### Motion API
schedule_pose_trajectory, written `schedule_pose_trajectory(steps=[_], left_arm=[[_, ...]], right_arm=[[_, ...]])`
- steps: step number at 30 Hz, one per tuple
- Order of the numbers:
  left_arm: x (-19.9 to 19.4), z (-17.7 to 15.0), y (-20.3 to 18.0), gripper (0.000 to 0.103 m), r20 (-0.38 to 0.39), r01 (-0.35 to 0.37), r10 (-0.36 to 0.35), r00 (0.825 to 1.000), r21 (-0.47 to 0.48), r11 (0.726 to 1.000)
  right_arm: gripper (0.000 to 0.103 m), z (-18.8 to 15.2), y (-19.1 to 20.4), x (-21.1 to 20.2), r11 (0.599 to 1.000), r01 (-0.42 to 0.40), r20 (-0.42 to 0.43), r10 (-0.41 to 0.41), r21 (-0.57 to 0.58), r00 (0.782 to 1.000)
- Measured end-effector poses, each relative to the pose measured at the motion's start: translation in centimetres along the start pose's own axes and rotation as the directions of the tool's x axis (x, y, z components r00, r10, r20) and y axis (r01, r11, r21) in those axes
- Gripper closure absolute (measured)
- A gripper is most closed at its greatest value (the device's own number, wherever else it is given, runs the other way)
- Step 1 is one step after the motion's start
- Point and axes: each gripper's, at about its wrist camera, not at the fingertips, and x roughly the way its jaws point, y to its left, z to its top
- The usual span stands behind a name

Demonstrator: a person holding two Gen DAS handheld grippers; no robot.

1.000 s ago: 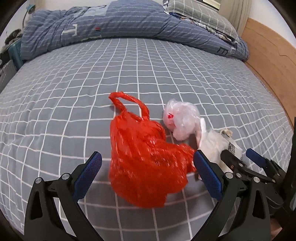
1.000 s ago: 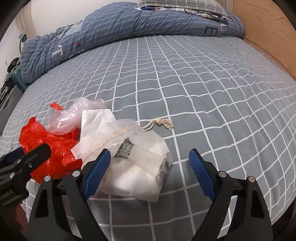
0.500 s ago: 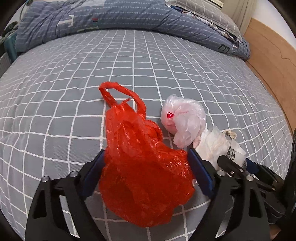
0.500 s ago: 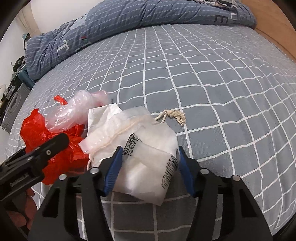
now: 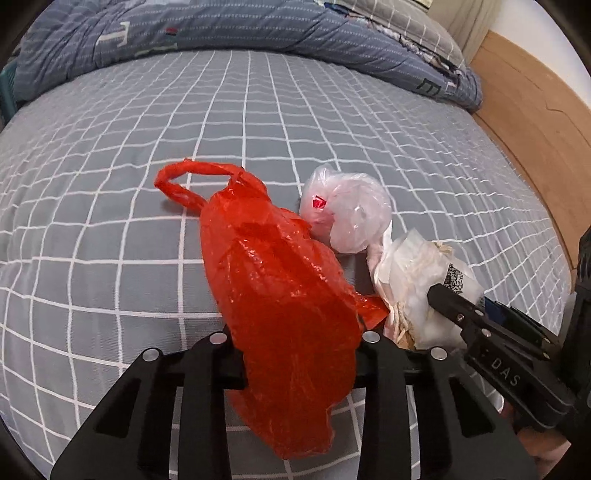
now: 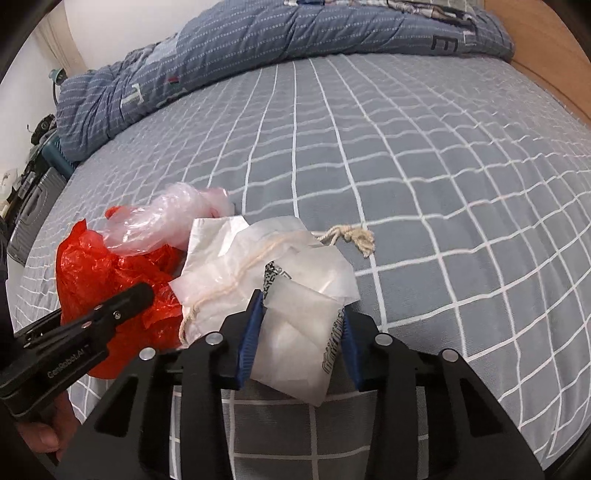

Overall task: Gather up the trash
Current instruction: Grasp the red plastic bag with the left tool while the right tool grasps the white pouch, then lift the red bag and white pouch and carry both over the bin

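A crumpled red plastic bag (image 5: 284,295) lies on the grey checked bed sheet (image 5: 110,155). My left gripper (image 5: 295,347) is shut on its near part; the pads are hidden in the plastic. The red bag also shows in the right wrist view (image 6: 107,280). A clear plastic bag (image 5: 347,214) lies just beyond it. A white drawstring pouch (image 6: 280,288) with a printed code lies to the right. My right gripper (image 6: 299,332) is shut on the pouch, blue pads pressing both sides. The pouch shows in the left wrist view (image 5: 417,273).
A rolled blue quilt (image 5: 221,29) and pillows lie along the far side of the bed. A wooden bed frame (image 5: 535,122) runs along the right. Dark cases (image 6: 29,199) stand by the bed's left side. The sheet stretches flat beyond the trash.
Both grippers moved forward and closed. The left one closed on the red bag, the right one on the white pouch.
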Motion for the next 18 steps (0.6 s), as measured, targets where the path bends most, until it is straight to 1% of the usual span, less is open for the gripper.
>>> schedule_pose_trajectory(steps=[7,10,15,18], left_arm=[[-2.1,0.1,0.1,0.073,0.026,-0.006,0.006,1.0,0.006,1.0],[-3.0,0.0,0.1,0.072,0.037,-0.025,0.024,0.999,0.01,1.0],[-4.8,-0.5,0.6,0.072,0.056,-0.031,0.03,0.998,0.005,1.0],[-5.7,-1.1,1.4,0.073,0.061,-0.026,0.027,0.998,-0.014,1.0]], right_arm=[[0.066,0.4,0.5,-1.8,0.999,0.028,0.052,-0.027,-0.025,0.998],[0.066,0.4,0.5,-2.6,0.999,0.04,0.077,-0.038,-0.031,0.996],[0.066,0.3,0.8,-4.1,0.999,0.029,0.122,-0.025,-0.031,0.992],[0.067,0.0,1.1,-4.8,0.998,0.04,0.14,-0.033,-0.045,0.99]])
